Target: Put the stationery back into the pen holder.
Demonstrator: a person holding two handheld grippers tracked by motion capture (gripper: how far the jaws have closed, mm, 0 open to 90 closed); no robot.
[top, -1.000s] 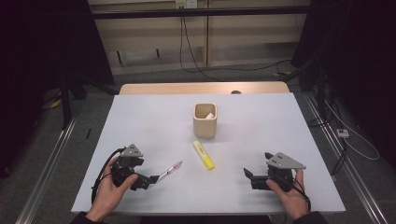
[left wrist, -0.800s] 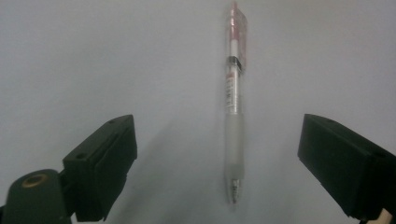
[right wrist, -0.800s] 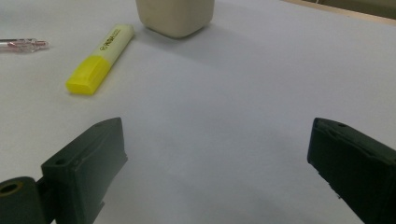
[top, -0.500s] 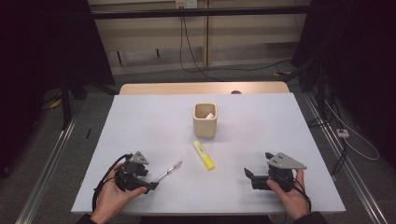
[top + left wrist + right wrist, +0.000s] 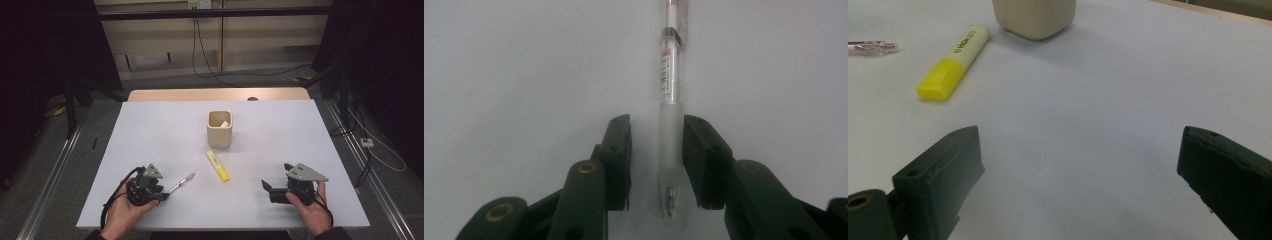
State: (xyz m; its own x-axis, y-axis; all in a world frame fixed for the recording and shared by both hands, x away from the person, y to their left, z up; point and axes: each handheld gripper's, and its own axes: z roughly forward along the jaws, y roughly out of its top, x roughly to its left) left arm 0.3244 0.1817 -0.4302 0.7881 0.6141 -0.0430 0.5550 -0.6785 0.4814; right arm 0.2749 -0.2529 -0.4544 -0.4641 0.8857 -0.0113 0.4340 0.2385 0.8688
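Closing L gripper [image 5: 656,160] round pen [image 5: 671,115] tip – jaws not pressing yet.

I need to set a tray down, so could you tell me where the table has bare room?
Free: the table left of the cup, and right of it. Crowded: the near middle, with pen and highlighter between left gripper and right gripper.

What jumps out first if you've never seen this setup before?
A clear pen lies between the jaws of the left gripper, which have just been closing around its tip end. A bright yellow highlighter lies mid-table, just in front of a beige cup.
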